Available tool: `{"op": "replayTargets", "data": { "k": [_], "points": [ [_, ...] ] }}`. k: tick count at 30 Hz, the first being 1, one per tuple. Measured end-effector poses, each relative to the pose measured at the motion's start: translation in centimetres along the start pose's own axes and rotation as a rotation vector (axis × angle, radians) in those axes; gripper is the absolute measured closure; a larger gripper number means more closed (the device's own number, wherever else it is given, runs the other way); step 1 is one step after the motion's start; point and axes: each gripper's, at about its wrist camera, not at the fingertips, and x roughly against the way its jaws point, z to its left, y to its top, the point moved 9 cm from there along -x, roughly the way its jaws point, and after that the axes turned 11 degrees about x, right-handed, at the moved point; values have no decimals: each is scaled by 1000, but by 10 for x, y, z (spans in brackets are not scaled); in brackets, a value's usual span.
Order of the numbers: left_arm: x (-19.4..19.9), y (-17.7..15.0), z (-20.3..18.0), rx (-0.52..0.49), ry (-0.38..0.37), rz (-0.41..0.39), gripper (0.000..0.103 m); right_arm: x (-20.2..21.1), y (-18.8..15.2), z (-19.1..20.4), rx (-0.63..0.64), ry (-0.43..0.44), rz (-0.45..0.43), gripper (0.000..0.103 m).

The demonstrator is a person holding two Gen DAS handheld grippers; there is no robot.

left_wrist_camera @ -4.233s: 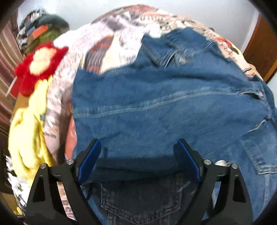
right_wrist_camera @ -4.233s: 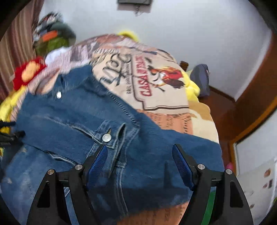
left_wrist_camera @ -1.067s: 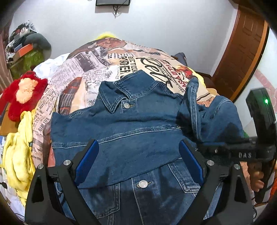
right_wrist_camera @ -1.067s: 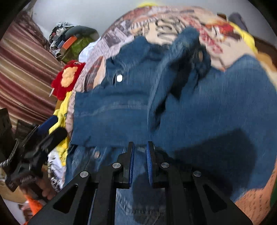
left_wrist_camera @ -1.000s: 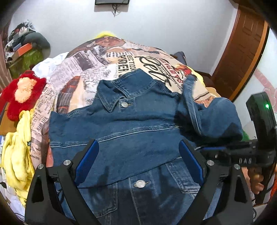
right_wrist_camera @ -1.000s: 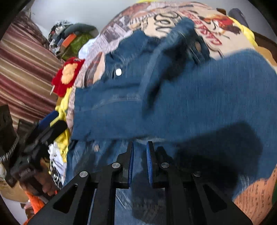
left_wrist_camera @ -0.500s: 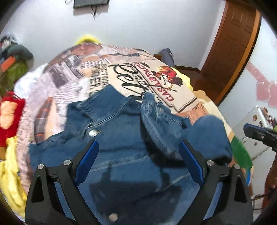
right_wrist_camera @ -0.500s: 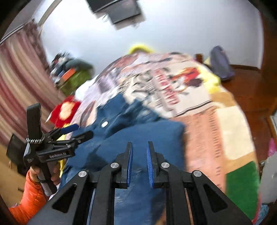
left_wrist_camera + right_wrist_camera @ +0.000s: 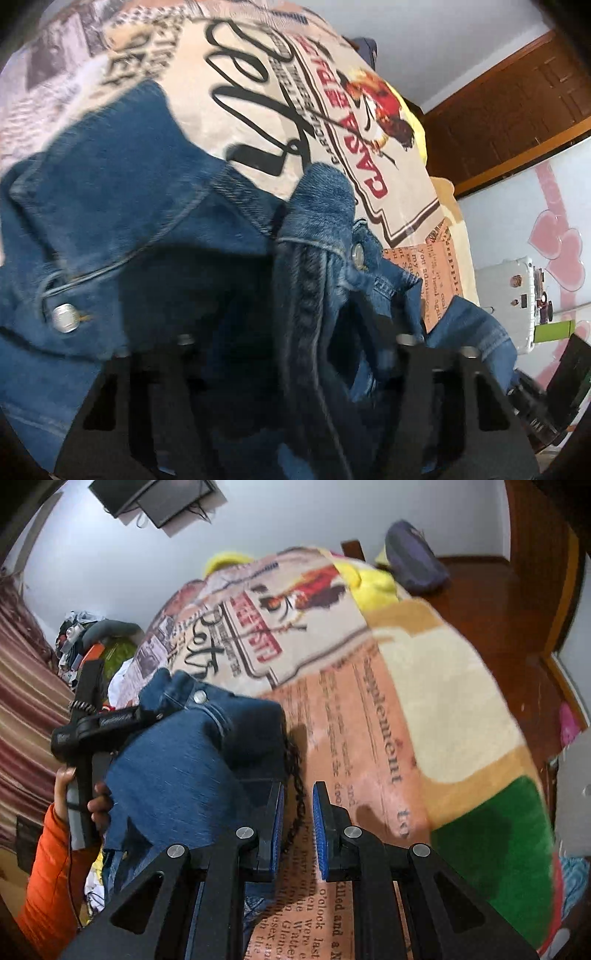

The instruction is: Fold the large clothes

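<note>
A blue denim jacket (image 9: 122, 206) lies on a bed covered by a newsprint-patterned blanket (image 9: 258, 74), its collar toward the far side and a folded sleeve (image 9: 317, 236) with a snap button bunched up on its right part. The left gripper (image 9: 291, 332) is pushed down into the denim around that sleeve; its fingers have just been closing with the cloth between them, but the tips are buried in fabric and blur, so whether they press on it cannot be told. In the right wrist view the right gripper (image 9: 298, 808) hangs over the bare blanket just right of the jacket's edge, its blue-padded fingers (image 9: 320, 834) drawn nearly together with nothing between them. At the left of that view a hand (image 9: 79, 794) in an orange sleeve (image 9: 44, 871) holds the left gripper's handle beside the bunched denim.
</note>
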Motion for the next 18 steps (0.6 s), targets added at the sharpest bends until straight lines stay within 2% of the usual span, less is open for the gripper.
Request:
{"op": "replayTargets", "data": {
  "k": [2, 4, 6, 10, 16, 18],
  "points": [
    [-4, -1, -7, -11, -11, 4, 83, -8, -5, 1, -13, 19, 17, 91],
    [1, -2, -15, -42, 0, -26, 89, -14, -8, 4, -9, 28, 34, 91],
    [15, -2, -24, -113, 47, -98, 90, -17, -10, 8, 0, 31, 44, 91],
    [74, 0, -45, -240, 124, -313, 91, -16, -10, 19, 31, 24, 47, 91],
    [209, 2, -51, -288, 126, -634, 91, -12, -8, 41, 70, 37, 42, 91],
    [239, -1, -44, -279, 117, -687, 91, -12, -8, 54, 97, 44, 42, 91]
  ]
}}
